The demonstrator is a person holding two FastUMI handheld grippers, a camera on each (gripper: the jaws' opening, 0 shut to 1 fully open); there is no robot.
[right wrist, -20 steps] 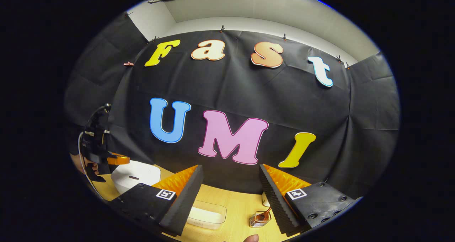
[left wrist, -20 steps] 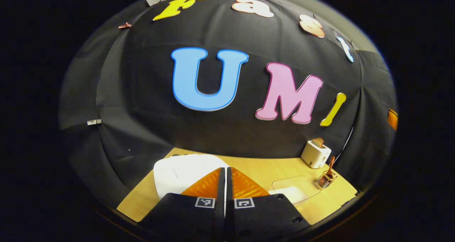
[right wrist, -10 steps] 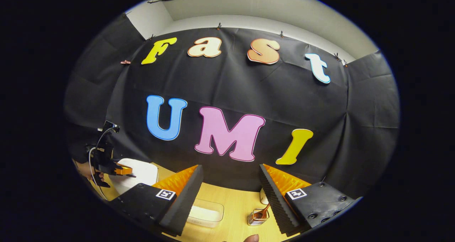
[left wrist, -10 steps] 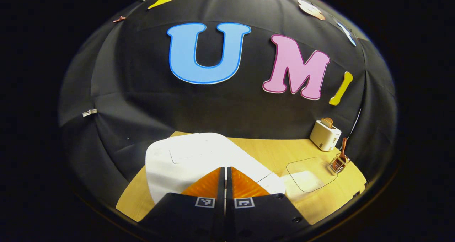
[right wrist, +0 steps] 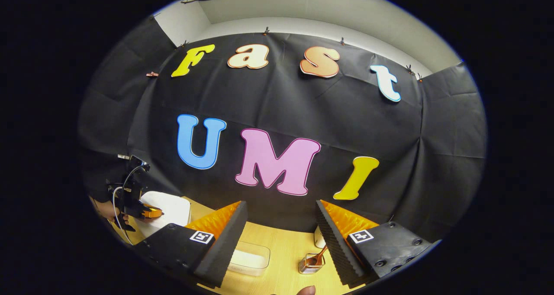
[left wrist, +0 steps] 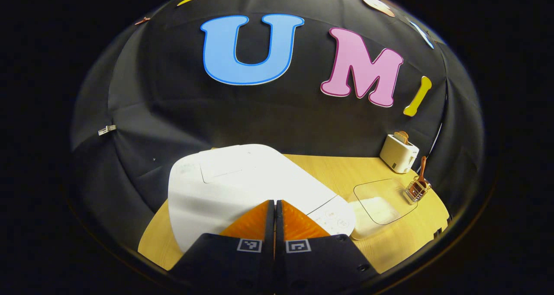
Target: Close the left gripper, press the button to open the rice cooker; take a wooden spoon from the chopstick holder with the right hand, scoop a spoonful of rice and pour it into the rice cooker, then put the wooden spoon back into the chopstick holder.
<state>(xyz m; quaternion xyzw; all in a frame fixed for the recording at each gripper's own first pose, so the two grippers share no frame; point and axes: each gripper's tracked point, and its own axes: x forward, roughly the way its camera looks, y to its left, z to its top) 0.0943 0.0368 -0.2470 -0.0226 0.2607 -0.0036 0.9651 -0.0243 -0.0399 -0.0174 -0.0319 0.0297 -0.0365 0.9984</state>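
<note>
Wooden table (left wrist: pixel 329 173), black cloth wall (left wrist: pixel 268 113), white rice cooker (left wrist: pixel 233 186), toaster (left wrist: pixel 399 152)

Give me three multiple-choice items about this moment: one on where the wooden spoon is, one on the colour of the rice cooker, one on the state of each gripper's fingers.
1. Where is the wooden spoon?
A. In the chopstick holder
B. In the right gripper
C. Inside the rice cooker

2. What colour is the rice cooker?
A. Black
B. White
C. Orange

3. How do the fingers stand?
A. Both pairs shut
B. Left open, right shut
C. Left shut, right open

Answers:
1 A: the wooden spoon stands in the chopstick holder, beside the clear rice container.
2 B: the rice cooker has a white body and its lid is down.
3 C: the left gripper has its fingers pressed together above the cooker, while the right gripper shows a wide gap with nothing in it.
</note>
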